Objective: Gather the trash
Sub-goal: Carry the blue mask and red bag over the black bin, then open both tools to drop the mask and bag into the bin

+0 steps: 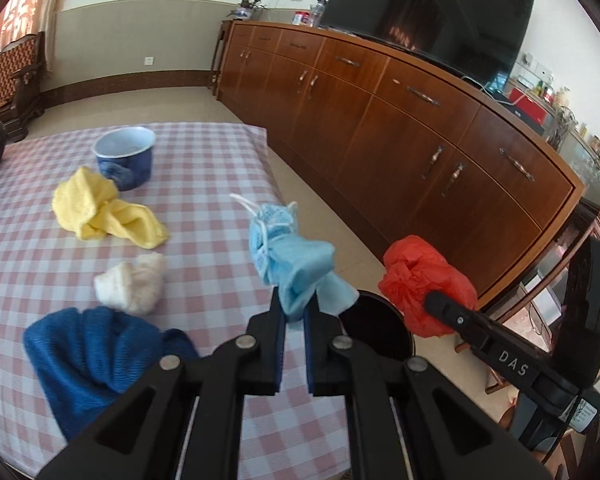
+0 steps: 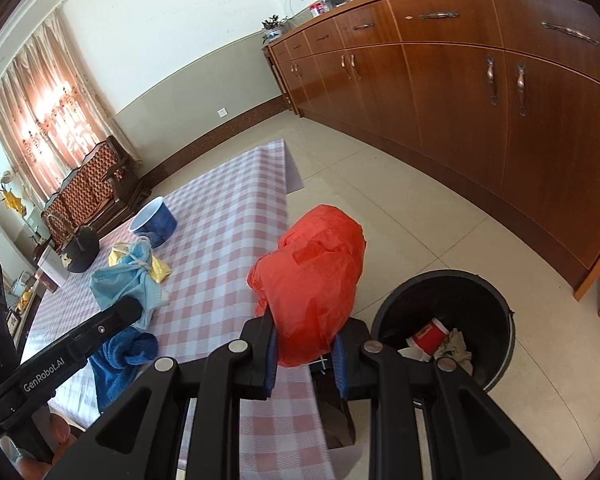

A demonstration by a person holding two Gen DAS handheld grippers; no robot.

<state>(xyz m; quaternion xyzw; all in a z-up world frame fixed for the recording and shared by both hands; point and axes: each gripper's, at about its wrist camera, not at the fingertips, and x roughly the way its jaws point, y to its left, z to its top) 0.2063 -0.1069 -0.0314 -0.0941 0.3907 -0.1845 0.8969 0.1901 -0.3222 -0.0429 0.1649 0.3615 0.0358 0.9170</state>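
Left wrist view: left gripper pinches a soft, light blue face mask; right gripper pinches a crumpled, slippery red plastic bag, 2 fingers clamping its lower edge.

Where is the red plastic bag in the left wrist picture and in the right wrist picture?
Left wrist view: the red plastic bag sits right of centre, held in the right gripper, past the table edge.
Right wrist view: the bag fills the centre, clamped between the fingers, left of the black bin.
Shared landmark: the blue bowl on the checked tablecloth.
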